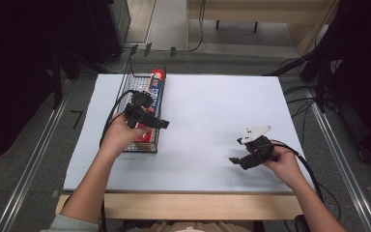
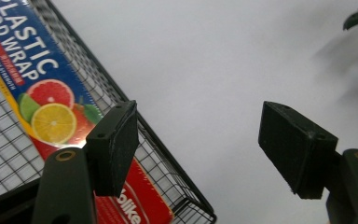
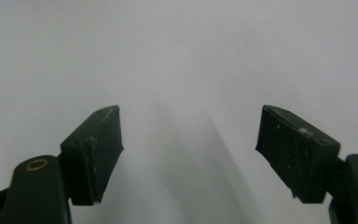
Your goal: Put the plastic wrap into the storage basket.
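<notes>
Black pads (image 2: 114, 147) of my left tool (image 2: 200, 149) stand apart, gripping nothing. Beneath its left pad, the plastic wrap box (image 2: 46, 102) lies in the wire basket (image 2: 177, 186); my right tool (image 3: 189, 156) hangs open over the white surface (image 3: 177, 56).

Black grippers (image 1: 147, 121), trailing black cables

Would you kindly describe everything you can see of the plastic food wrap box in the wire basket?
The plastic food wrap box is long, narrow and looks like printed cardboard: blue with white lettering, a red end, a yellow edge stripe, and pictured citrus slices with green leaves. It looks closed and lies flat, lengthwise, on the mesh floor of the black wire basket, close along the basket's right-hand wall in the high view. It sits at the white table's left side. The left gripper hangs open above it, its jaws not touching it.
</notes>
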Tool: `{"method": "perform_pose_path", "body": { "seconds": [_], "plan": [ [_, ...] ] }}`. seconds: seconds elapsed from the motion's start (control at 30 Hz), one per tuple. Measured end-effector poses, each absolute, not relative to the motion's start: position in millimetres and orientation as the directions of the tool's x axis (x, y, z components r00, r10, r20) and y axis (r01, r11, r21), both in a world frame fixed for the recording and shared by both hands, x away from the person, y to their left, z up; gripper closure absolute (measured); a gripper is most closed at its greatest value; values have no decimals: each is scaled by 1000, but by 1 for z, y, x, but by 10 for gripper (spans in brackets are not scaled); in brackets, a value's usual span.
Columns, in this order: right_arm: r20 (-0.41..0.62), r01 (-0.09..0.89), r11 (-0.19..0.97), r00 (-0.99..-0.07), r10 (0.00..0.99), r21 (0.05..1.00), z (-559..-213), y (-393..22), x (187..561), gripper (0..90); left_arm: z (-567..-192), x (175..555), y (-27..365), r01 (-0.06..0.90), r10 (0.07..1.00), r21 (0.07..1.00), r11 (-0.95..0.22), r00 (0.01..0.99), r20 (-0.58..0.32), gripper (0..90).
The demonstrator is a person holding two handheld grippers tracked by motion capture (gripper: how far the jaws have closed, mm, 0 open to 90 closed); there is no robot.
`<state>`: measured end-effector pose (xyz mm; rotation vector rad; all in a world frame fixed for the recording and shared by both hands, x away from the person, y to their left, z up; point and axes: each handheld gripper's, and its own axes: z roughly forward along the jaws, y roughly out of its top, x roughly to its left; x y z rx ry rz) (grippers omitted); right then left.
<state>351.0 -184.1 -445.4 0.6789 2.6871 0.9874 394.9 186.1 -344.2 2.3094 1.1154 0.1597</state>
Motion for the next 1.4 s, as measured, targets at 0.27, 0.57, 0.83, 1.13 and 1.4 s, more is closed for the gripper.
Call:
{"method": "perform_pose_path", "body": {
  "seconds": [0.27,0.57,0.83,1.13,1.4],
  "plan": [
    [-13,357,657,-873,487,664,-444,-185,352,233,-357,369,167,610,667,568,-552,732,-137,273],
    [-4,359,658,-876,482,662,-444,-184,352,233,-373,345,149,553,606,591,-587,784,-133,273],
    [3,362,656,-877,481,662,-444,-184,352,233,-392,329,140,519,563,591,-617,816,-129,271],
    [2,356,667,-883,470,654,-446,-182,352,233,-408,325,136,496,528,593,-635,838,-135,273],
    [1,354,674,-886,464,649,-446,-182,352,232,-416,327,135,498,524,578,-647,840,-138,277]
  ]
}}
